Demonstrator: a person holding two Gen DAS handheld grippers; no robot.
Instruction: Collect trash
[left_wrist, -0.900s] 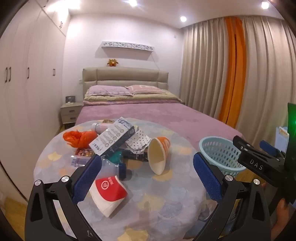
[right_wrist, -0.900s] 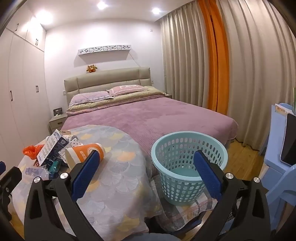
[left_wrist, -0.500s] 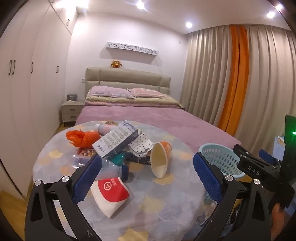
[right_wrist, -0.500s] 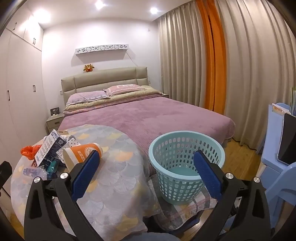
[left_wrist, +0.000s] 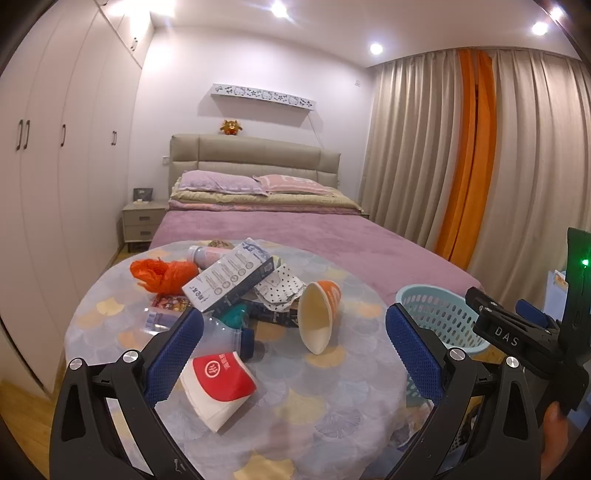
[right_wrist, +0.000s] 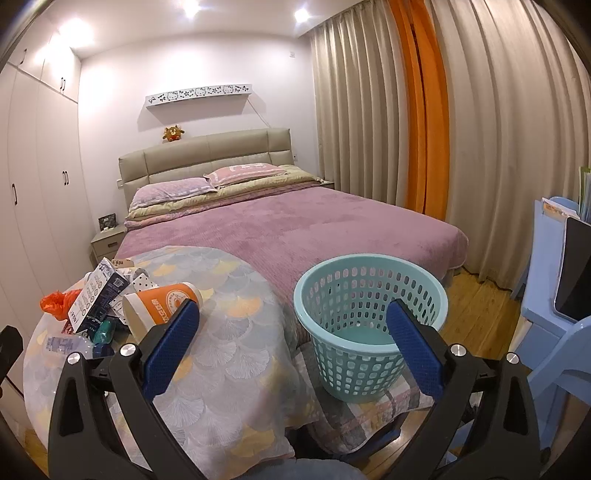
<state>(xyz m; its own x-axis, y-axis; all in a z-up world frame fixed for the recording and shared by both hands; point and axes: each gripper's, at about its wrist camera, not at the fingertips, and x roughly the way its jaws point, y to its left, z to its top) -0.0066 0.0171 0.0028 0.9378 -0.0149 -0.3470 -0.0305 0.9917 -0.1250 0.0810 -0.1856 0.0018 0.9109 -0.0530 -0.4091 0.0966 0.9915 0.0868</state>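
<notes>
At the table's (left_wrist: 332, 417) near edge, your left gripper (left_wrist: 293, 354) hangs with jaws wide apart and empty; your right gripper (right_wrist: 293, 349) likewise. Nothing is collected yet: the trash lies heaped toward the far left edge, the red-and-white cup (left_wrist: 218, 384) nearest. Next, I judge, straddle that cup and close. Only the right view shows the basket's (right_wrist: 369, 291) empty interior, beside the table's right edge.

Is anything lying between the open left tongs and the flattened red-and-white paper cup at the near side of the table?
Nothing visible. The red-and-white cup lies just ahead of the open left tongs, nearest of the trash, with only bare tablecloth around its near end.
</notes>
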